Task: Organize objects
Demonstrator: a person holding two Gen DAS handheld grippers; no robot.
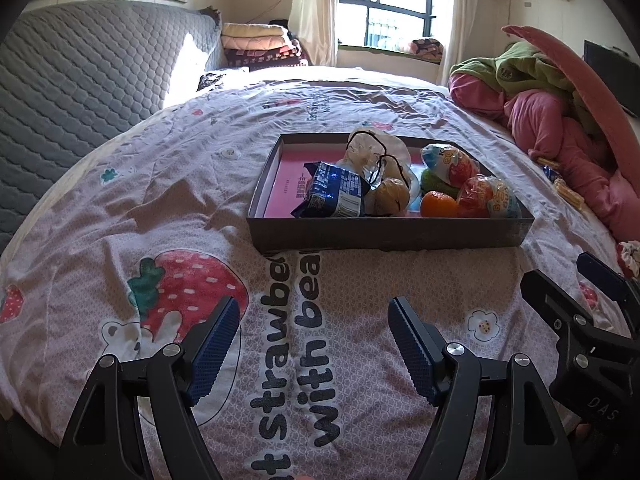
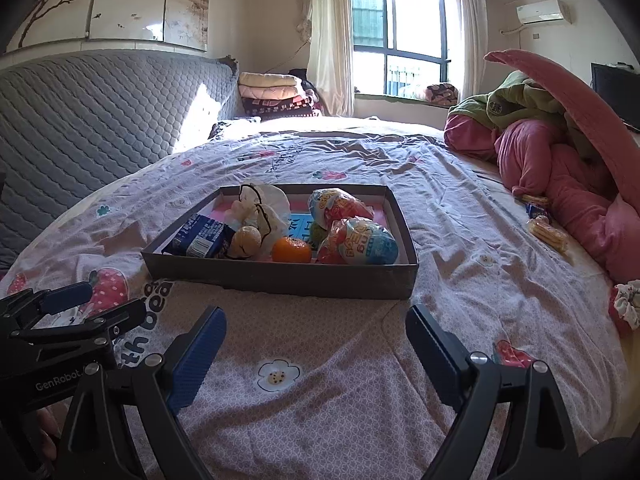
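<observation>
A shallow dark box sits on the bed. It holds a blue snack packet, a clear bag with buns, an orange and wrapped toy eggs. My left gripper is open and empty above the sheet, short of the box. My right gripper is open and empty, also short of the box. Each gripper shows at the edge of the other's view.
The bed has a strawberry-print sheet. Pink and green bedding is piled at the right. Small snack packets and a scrunchie lie near it. A grey quilted headboard stands at the left.
</observation>
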